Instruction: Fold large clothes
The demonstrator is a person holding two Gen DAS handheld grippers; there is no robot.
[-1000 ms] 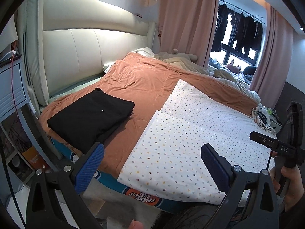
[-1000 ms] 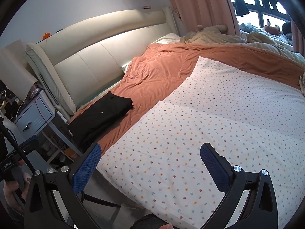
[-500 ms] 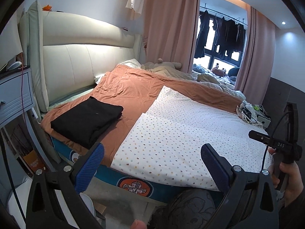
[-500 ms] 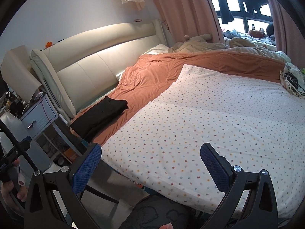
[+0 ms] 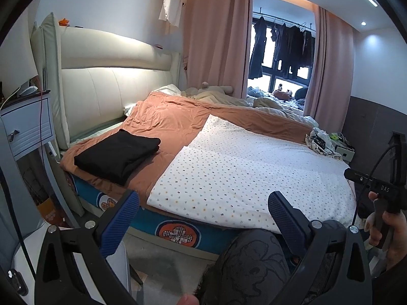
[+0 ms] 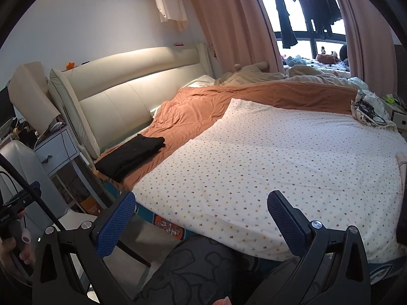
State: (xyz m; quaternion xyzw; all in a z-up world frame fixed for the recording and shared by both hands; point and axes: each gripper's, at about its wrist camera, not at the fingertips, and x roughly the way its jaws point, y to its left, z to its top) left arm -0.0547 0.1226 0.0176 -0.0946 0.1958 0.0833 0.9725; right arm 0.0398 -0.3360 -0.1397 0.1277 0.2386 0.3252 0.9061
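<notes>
i've pulled both grippers back from the bed; the left gripper (image 5: 203, 218) and right gripper (image 6: 201, 216) now hang wide open, holding nothing. the folded black garment (image 5: 119, 153) lies beyond my left jaws, so this fold looks finished

Your left gripper (image 5: 203, 217) is a black frame with two blue, cross-hatched pads (image 5: 119, 218) set on angled arms, each arm fixed with round silver screws. Your right gripper (image 6: 201, 218) is built the same. Seen from the left, its black handle carries the white letters "DAS" and a thin black cable loops from it. Your trousers (image 5: 254, 267) are dark grey with a faint cartoon print.
</notes>
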